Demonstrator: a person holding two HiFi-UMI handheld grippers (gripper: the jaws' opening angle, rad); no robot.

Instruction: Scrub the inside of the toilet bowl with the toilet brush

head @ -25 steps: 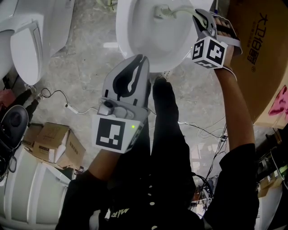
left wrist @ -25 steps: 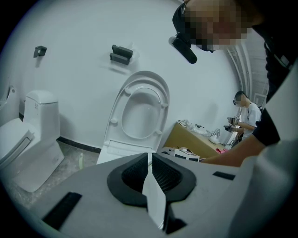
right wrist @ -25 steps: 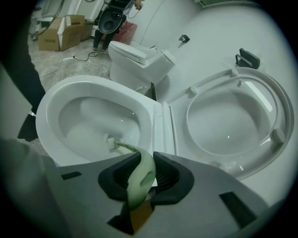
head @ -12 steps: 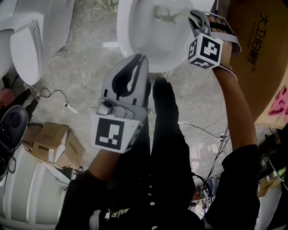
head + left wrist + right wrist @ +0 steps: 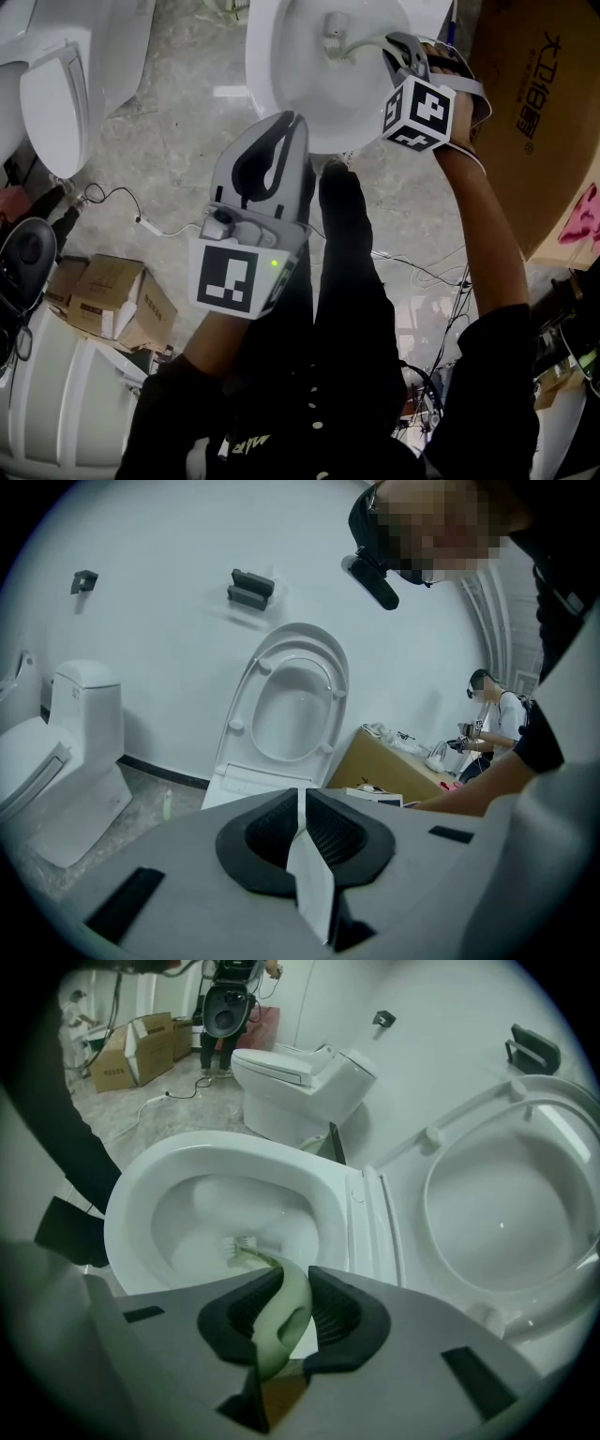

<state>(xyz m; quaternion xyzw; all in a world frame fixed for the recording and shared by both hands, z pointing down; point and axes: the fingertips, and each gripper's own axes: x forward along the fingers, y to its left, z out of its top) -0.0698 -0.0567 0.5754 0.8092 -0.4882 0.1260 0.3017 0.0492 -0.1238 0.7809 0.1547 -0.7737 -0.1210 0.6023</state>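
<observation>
Right gripper (image 5: 296, 1274) fingers clamped on the toilet brush (image 5: 246, 1249) handle, bristles down in the toilet bowl (image 5: 326, 1199); looks light, slightly flexy, probably slick, so grip mid-handle; left gripper (image 5: 301, 794) fingers closed, empty.

A: What's your kit like?
B: Both tools are pale grey shells with black ribbed pads (image 5: 264, 838): my left tool (image 5: 293, 125), my right tool (image 5: 395, 44). Each carries a cube (image 5: 231, 279) of black-and-white square markers; the left shows a green light (image 5: 274, 264). I wear black sleeves (image 5: 499, 375) and trousers (image 5: 352, 281).
</observation>
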